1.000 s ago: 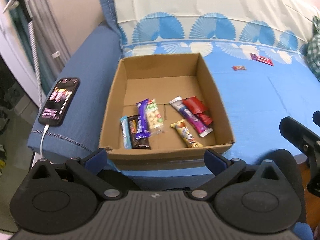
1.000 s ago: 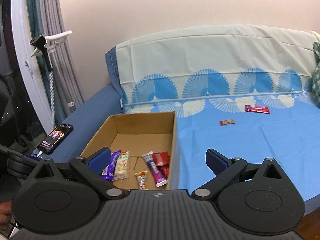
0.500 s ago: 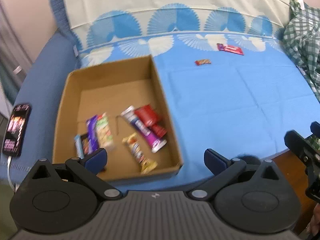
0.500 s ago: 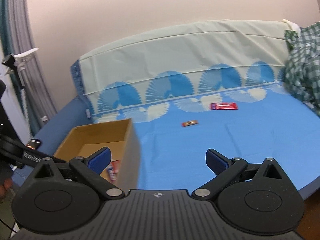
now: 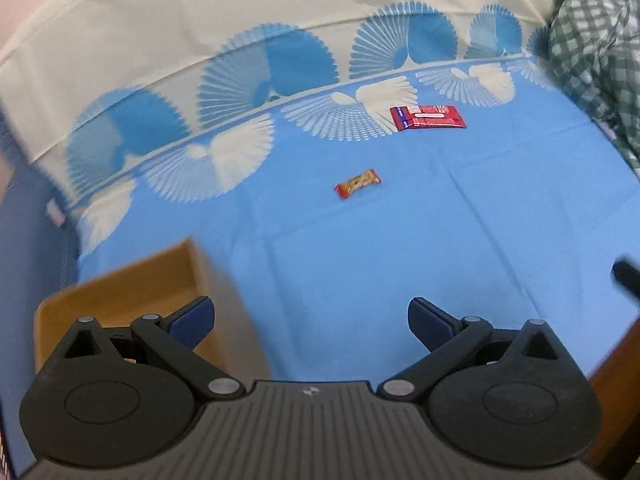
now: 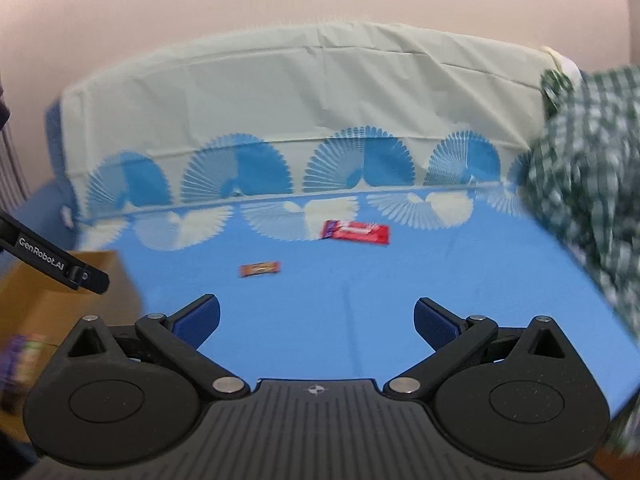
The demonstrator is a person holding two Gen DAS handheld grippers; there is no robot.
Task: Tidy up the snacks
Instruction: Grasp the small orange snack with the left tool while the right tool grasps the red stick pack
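Snacks left to sort: small orange bar (image 5: pixel 357 183) lay loose mid-sheet, red wafer pack (image 5: pixel 428 117) farther back, both well apart from the cardboard box (image 5: pixel 120 296). Left gripper (image 5: pixel 310 318) and right gripper (image 6: pixel 316 318) were both spread wide and empty; best to straddle the nearer bar across its narrow width first.

Lighting: even, soft indoor light; no hard shadows or glare showing. Fisheye bending edges in both views. Motion blur smearing the cardboard box (image 5: pixel 120 292) near left and checked cloth (image 6: pixel 588 184) far right.
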